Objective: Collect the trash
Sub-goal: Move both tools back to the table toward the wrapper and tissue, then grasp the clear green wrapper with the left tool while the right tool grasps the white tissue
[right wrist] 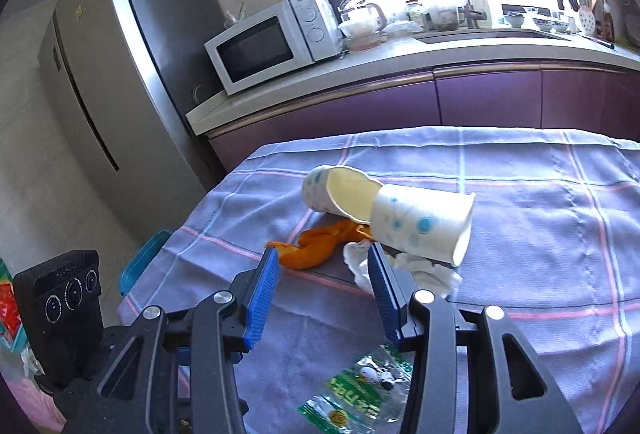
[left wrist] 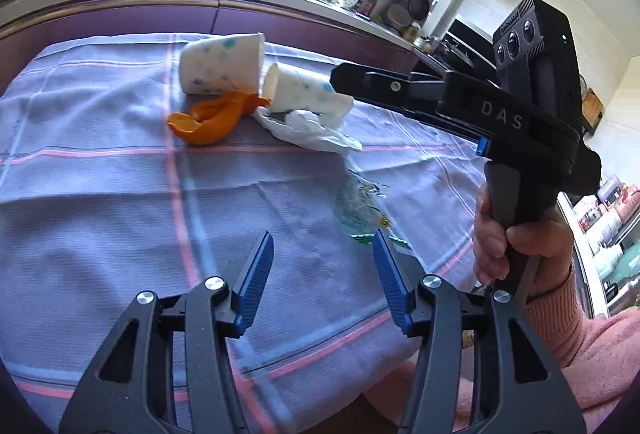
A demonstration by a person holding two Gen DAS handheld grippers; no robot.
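Looks like the approach step is what's going on here, nothing's been picked up yet. The trash is all sitting on the checked tablecloth point(right wrist: 540, 234): two dotted paper cups point(right wrist: 420, 226) lying on their sides, one mouth tucked against the other, an orange peel point(right wrist: 320, 246) just beside them at about 7 o'clock from the cups, and a crumpled white tissue point(right wrist: 424, 274) touching the nearer cup at about 6 o'clock. A clear plastic wrapper point(right wrist: 352, 394) with green print is lying closer in, under the right tool.

The left gripper point(left wrist: 322, 266) is hovering with its jaws apart and nothing between them, wrapper around 1 o'clock from its tips. The right gripper point(right wrist: 322, 282) is also standing apart and empty, lining up with the peel and tissue.

My guess for the next move: dropping the right one onto the peel or tissue and squeezing gently. Those cups are probably going to roll if nudged.
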